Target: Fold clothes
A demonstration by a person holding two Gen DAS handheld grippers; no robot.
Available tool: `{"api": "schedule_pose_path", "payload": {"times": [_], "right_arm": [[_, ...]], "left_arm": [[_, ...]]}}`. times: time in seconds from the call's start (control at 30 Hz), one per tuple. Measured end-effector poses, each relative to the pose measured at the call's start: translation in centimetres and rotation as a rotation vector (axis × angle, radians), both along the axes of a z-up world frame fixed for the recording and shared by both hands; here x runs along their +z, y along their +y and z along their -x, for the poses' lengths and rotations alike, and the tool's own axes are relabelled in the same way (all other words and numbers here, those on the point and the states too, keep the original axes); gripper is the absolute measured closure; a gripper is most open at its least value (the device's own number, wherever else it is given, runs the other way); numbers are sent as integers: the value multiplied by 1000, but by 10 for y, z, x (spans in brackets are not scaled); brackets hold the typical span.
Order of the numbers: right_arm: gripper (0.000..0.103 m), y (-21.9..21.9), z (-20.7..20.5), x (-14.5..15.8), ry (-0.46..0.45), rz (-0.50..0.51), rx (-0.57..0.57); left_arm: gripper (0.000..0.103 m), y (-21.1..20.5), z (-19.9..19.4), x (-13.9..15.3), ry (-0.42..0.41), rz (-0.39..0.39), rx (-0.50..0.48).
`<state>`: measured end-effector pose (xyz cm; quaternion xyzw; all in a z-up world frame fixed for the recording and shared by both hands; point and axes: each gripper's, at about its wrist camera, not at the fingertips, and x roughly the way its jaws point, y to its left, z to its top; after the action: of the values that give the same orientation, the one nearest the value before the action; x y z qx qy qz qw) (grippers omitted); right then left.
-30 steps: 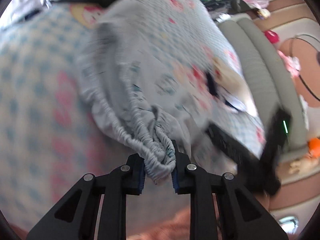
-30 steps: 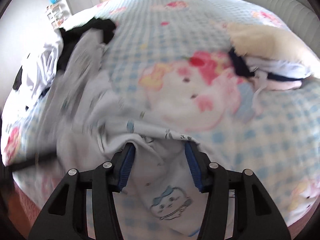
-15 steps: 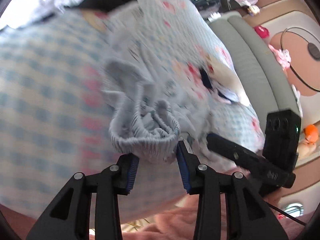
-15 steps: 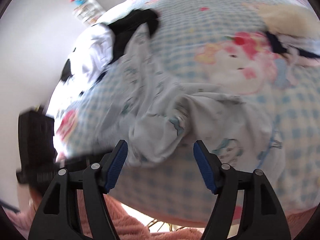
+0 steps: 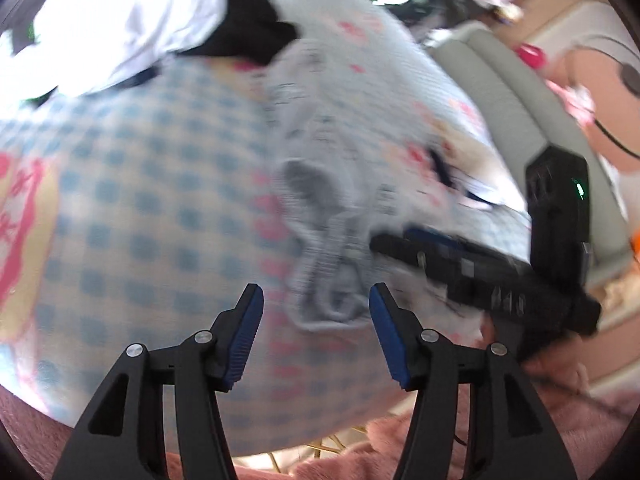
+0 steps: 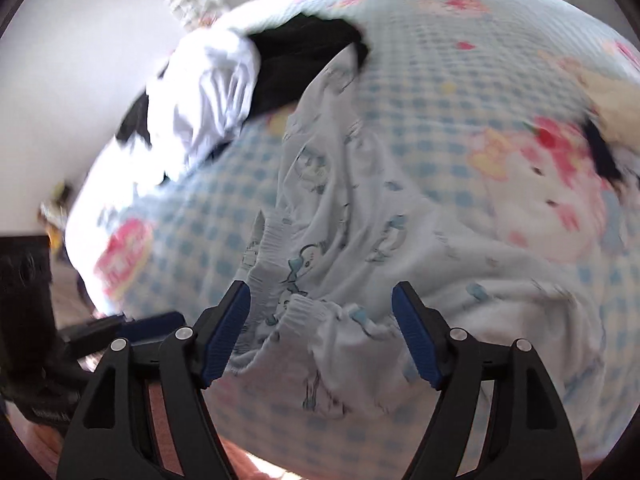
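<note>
While the printed pyjama trousers [image 6: 340, 216] lie crumpled on the bed [image 6: 460, 80], both left tongs [image 5: 316, 320] and right tongs [image 6: 320, 320] gape empty

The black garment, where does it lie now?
In the right wrist view, the black garment lies at the upper left on the checked bedspread, between the white clothes and the printed pyjama trousers.

The left gripper [image 5: 316, 326], which a second ago pinched the elastic waistband [image 5: 320, 280] of the pale printed trousers [image 6: 360, 220], now stands open with the waistband lying free on the checked bedspread [image 5: 140, 200]; the right gripper [image 6: 320, 332] has also widened, seemingly holding nothing, though blur obscures details
</note>
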<state>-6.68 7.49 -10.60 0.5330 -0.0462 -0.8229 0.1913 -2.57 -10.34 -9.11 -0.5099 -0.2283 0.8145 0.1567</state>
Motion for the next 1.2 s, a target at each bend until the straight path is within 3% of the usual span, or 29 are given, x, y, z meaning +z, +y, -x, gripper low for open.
{"api": "schedule_pose_path", "payload": {"times": [0.13,0.27,0.43,0.53,0.57,0.6,0.63,0.7,0.8,0.9,0.97,1.07,1.2], "right_arm": [[30,-13,-7,-32,-80,-73,77],[44,14,-28,-39,-77,-96,51],[46,56,-46,-34,-85,-136,-51],[42,54,-48,-34,-100,-111,-20],[41,54,-48,-34,-106,-102,-9],[39,53,-49,-34,-111,-94,3],[35,52,-50,-34,-116,-85,14],[34,51,-51,-34,-126,-68,37],[34,49,-53,-34,-142,-42,71],[34,50,-53,-35,-161,-10,94],[34,56,-51,-33,-176,36,98],[34,61,-49,-27,-169,26,115],[34,54,-48,-27,-162,-18,185]], "left_arm": [[46,-7,15,-3,13,84,31],[46,7,54,-11,11,172,-41],[46,26,91,-23,-29,166,-167],[48,34,100,-25,-5,178,-188],[54,36,102,-25,5,195,-186],[75,37,101,-25,10,230,-172],[86,33,97,-23,17,239,-144],[91,26,90,-19,30,256,-87],[91,7,73,-16,21,366,39],[92,-25,49,-17,-15,393,122],[92,-44,30,-17,-34,369,158],[90,-58,12,-16,-44,342,144],[89,-55,19,-19,-24,383,85]]}}
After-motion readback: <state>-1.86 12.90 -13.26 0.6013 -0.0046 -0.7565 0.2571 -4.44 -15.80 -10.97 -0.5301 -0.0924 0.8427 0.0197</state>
